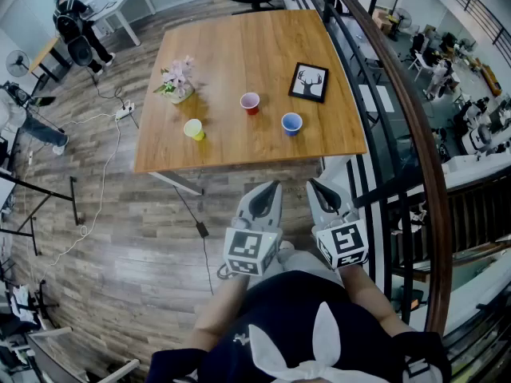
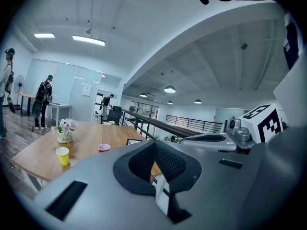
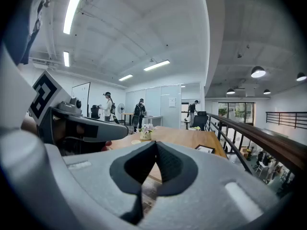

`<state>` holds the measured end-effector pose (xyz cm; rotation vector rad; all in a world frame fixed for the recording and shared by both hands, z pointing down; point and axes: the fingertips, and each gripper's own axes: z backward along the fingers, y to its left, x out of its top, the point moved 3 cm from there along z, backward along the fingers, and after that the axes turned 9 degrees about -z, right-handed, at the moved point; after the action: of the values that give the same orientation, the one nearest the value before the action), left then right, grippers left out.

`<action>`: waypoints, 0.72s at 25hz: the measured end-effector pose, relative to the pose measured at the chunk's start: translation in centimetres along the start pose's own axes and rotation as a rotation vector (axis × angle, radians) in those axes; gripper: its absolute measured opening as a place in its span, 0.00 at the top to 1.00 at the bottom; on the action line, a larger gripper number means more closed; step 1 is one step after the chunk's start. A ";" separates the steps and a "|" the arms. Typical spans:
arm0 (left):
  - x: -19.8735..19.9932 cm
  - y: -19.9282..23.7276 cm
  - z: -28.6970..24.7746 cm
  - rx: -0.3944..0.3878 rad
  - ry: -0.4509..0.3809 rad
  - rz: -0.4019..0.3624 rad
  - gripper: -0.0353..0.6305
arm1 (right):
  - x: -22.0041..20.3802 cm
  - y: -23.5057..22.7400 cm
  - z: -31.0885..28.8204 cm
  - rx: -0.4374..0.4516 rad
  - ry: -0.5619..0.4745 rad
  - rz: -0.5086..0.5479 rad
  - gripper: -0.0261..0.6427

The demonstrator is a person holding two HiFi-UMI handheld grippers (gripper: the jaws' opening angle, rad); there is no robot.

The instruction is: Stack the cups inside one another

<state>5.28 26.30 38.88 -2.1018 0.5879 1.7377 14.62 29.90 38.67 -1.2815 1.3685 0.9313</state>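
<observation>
Red cup (image 1: 250,102) between flower pot (image 1: 177,87) and framed picture (image 1: 309,82).

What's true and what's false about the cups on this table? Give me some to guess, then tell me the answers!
1. A yellow cup, a red cup and a blue cup stand on the table. True.
2. The cups are already stacked. False: each stands alone, apart from the others.
3. The yellow cup is the one nearest the flower pot. True.
4. The left hand-held gripper holds the red cup. False: it is shut on nothing, short of the table.
5. The deer picture is on the floor. False: it is on the table.
</observation>
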 end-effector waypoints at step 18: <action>-0.5 0.5 -2.0 0.062 0.002 0.016 0.93 | 1.0 -3.5 -1.6 0.040 -0.066 0.008 0.96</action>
<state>6.59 24.86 39.72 -2.0622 0.6525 1.7033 17.92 27.64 38.35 -1.2060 1.3356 0.9386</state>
